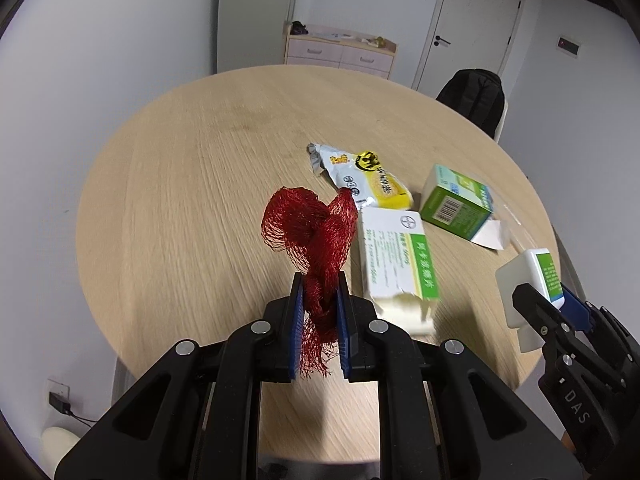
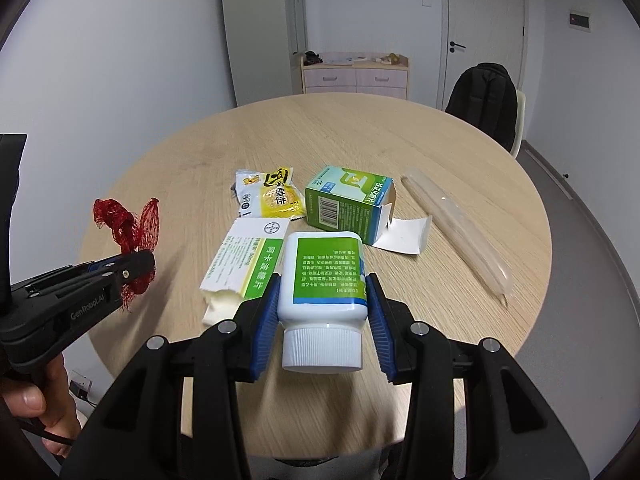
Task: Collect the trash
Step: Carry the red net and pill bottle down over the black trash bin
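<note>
My left gripper (image 1: 319, 280) is shut on a red mesh net bag (image 1: 312, 226) and holds it above the round wooden table (image 1: 180, 200). It shows at the left in the right wrist view (image 2: 136, 264) with the net (image 2: 128, 226). My right gripper (image 2: 323, 280) is shut on a white pill bottle with a green label (image 2: 324, 276), cap toward the camera; it also shows in the left wrist view (image 1: 532, 280). On the table lie a yellow-white snack wrapper (image 2: 272, 196), a white-green torn medicine box (image 2: 244, 268) and an open green box (image 2: 348, 204).
A long clear plastic sleeve (image 2: 456, 232) lies on the table's right side. A chair with a black jacket (image 2: 484, 100) stands behind the table. A pink-drawered cabinet (image 2: 356, 74) is by the far wall. A person's hand (image 2: 36, 404) holds the left gripper.
</note>
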